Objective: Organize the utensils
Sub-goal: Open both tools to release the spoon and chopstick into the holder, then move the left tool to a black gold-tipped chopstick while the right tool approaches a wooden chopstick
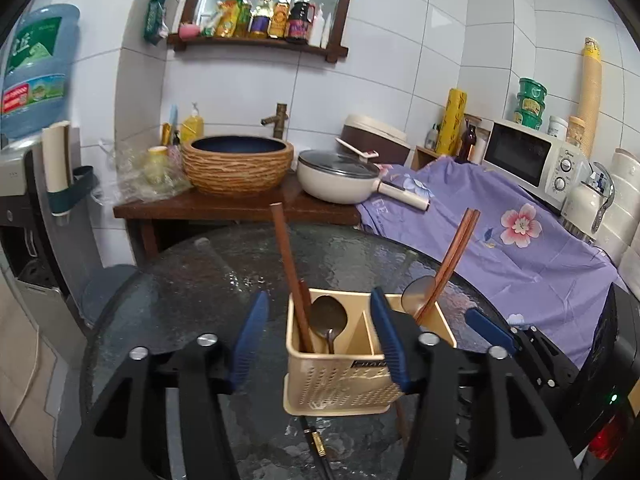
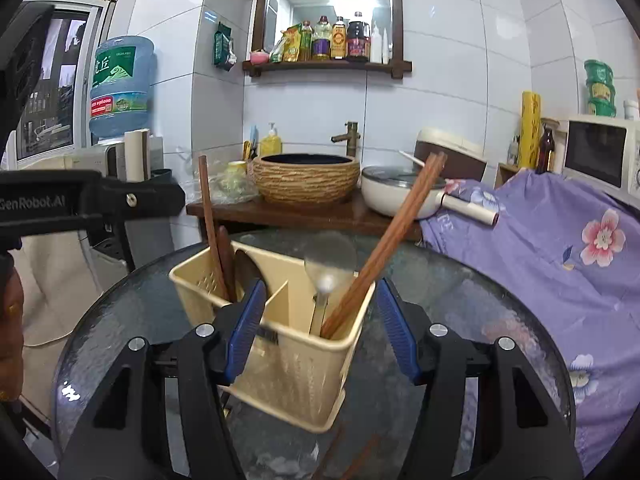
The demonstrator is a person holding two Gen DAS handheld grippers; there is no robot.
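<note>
A beige utensil caddy (image 1: 340,376) (image 2: 296,364) with divided compartments stands on a round glass table (image 1: 192,280) (image 2: 460,300). Its left compartment holds brown chopsticks (image 1: 286,256) (image 2: 208,216) and a metal spoon (image 1: 328,316). Leaning in the right compartment are a second pair of chopsticks (image 1: 452,256) (image 2: 392,236) and a blurred spoon (image 2: 328,260). My left gripper (image 1: 319,300) is open, its blue pads either side of the left compartment, touching nothing. My right gripper (image 2: 322,284) is open around the right compartment, its pads clear of the utensils.
Behind the table a wooden counter carries a woven sink bowl (image 1: 238,164) and a lidded white pan (image 1: 340,178). A purple floral cloth (image 1: 520,248) covers the right side below a microwave (image 1: 532,156). A water dispenser (image 1: 36,72) stands left. A dark stick (image 1: 316,440) shows below the caddy.
</note>
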